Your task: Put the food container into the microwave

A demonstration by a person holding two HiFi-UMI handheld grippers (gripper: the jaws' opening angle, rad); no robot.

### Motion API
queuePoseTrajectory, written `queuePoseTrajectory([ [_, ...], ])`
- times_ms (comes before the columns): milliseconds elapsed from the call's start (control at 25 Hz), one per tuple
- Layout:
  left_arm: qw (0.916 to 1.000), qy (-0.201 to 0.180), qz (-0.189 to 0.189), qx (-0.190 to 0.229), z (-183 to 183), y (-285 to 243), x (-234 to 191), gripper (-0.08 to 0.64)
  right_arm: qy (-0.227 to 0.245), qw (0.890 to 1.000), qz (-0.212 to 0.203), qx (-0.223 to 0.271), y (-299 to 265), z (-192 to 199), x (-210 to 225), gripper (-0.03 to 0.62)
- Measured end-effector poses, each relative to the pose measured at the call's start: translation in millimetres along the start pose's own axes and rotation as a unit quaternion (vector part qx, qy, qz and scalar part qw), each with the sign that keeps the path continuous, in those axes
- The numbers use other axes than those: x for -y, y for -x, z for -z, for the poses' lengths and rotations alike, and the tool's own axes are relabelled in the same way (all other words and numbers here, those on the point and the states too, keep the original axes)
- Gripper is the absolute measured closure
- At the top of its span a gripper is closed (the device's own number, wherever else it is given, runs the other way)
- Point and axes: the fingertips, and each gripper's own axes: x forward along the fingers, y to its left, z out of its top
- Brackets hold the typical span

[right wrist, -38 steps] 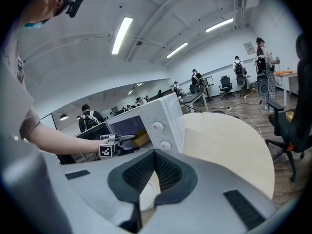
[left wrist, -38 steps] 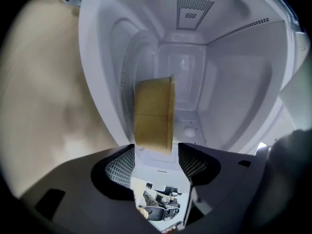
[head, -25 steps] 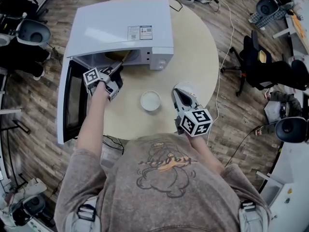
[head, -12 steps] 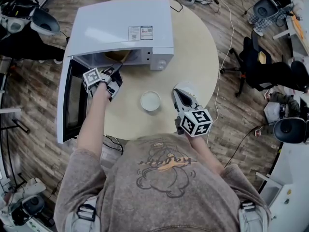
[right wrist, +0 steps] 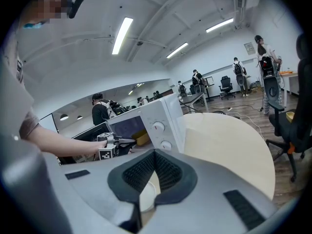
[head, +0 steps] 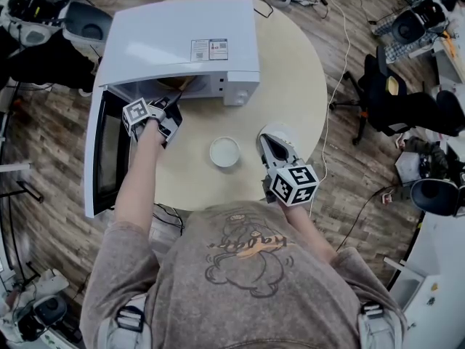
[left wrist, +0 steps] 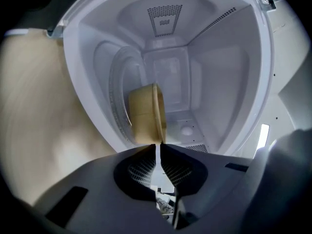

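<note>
From the head view, the white box-shaped microwave stands on the round pale wooden bench. Its dark glass door hangs wide open on the left. The tan round plastic food container sits just inside the opening. My left tool is at the mouth of the microwave and points at the food container. My right tool rests low over the bench, well apart from the microwave. A small round white dish lies on the bench between the two tools; it may be a lid, but I cannot tell.

In the left gripper view, the food container stands on the glass turning plate inside. The left tool has just been closing, and now its jaws are almost together with only a thin crack of light between them. I see nothing in that crack. The rim of the food container is right in front of the tips, and I cannot tell if they touch.

In the right gripper view, the right tool is closed and holds nothing. The white dish shows just under it.

I think the putting-in step is about done. Next I should pull the left tool straight back without bumping the rim, then swing the door shut.
</note>
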Motion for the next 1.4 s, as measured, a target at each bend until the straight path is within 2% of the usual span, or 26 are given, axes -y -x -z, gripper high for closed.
queuePoseTrajectory([
  [240,1.0,0.0,0.001,0.007,-7.1,0.0,-0.6,0.511,-0.001,1.0,0.002,-0.001,1.9,0.9,1.4,0.592],
  [520,0.9999,-0.005,0.012,0.008,4.0,7.5,15.4,0.509,0.003,1.0,-0.012,-0.002,0.6,-0.2,-3.0,0.592],
  [880,0.9986,-0.031,0.038,0.019,33.9,36.7,62.8,0.509,0.017,0.998,-0.057,-0.009,-3.3,-1.7,-14.5,0.592],
  [960,0.9975,-0.044,0.048,0.029,38.1,44.7,72.8,0.511,0.022,0.997,-0.069,-0.011,-5.1,-3.1,-18.4,0.592],
  [1120,0.9957,-0.043,0.069,0.045,52.0,61.9,91.8,0.509,0.03,0.995,-0.092,-0.014,-9.9,-5.5,-26.2,0.592],
  [1400,0.9921,-0.061,0.08,0.074,75.9,97.3,110.1,0.509,0.047,0.989,-0.135,-0.023,-21.1,-4.0,-43.7,0.592],
])
